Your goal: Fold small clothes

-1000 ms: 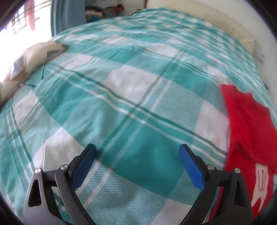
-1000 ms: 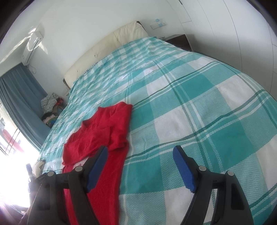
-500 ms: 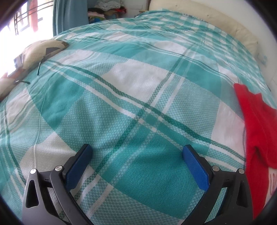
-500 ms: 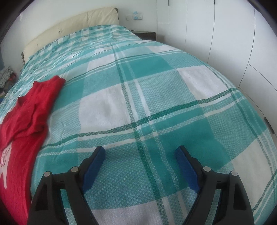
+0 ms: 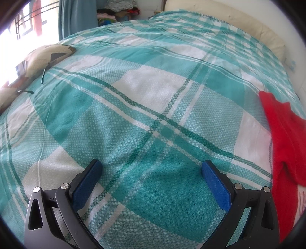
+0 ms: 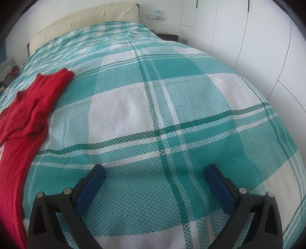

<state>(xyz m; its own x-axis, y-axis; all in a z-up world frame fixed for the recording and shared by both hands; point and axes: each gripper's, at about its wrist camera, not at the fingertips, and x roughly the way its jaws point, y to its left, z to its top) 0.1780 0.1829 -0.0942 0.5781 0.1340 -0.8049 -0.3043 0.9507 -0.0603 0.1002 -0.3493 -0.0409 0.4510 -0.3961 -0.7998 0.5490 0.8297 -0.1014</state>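
Observation:
A small red knit garment [image 5: 283, 138] lies on the teal and white checked bedspread [image 5: 145, 107], at the right edge of the left wrist view. It also shows at the left edge of the right wrist view [image 6: 28, 107], with one sleeve folded over its body and a white print near its lower part. My left gripper [image 5: 151, 172] is open and empty, low over the bedspread, left of the garment. My right gripper [image 6: 155, 176] is open and empty, low over the bedspread [image 6: 172, 99], right of the garment.
A beige patterned cushion [image 5: 38, 57] lies at the bed's left edge by the bright window. A cream headboard [image 6: 84, 21] is at the far end. White wardrobe doors [image 6: 248, 38] stand along the right side. A clothes pile [image 5: 116, 11] sits beyond the bed.
Both grippers have swung outward, away from the red garment. It has slid toward the right edge of the left view and the left edge of the right view. Both stayed open.

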